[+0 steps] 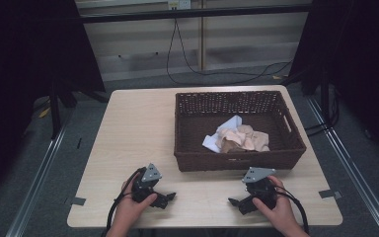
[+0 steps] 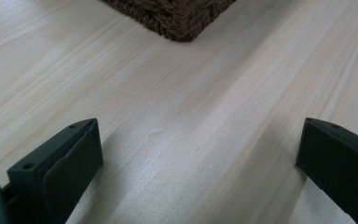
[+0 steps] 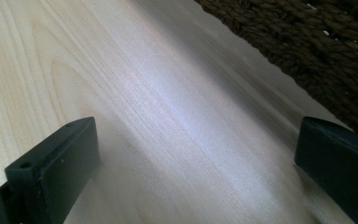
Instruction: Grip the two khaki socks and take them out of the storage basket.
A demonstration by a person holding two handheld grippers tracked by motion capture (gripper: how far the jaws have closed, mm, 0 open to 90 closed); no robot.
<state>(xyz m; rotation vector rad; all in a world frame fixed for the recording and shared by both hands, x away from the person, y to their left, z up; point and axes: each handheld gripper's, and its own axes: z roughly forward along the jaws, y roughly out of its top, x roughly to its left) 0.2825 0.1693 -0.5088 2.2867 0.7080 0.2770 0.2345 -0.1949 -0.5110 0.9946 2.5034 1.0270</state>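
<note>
A dark brown wicker basket (image 1: 238,161) stands on the right half of a pale wooden table (image 1: 133,133); inside lie crumpled white and tan cloths or papers (image 1: 239,138). My left gripper (image 1: 169,198) rests low on the table near the front edge, held in a hand, open, nothing between its jaws. My right gripper (image 1: 234,203) rests near the front right, in front of the basket, also open and empty. In the left gripper view (image 2: 200,154) bare wood lies between the jaws, with a basket corner (image 2: 177,18) ahead. The right gripper view (image 3: 198,154) has the basket wall (image 3: 317,51) at upper right.
The left half of the table is bare wood. Grey tape marks (image 1: 76,201) (image 1: 328,193) sit at the front corners. Beyond the table lie a grey floor, black cables (image 1: 217,71) and dark curtains on both sides.
</note>
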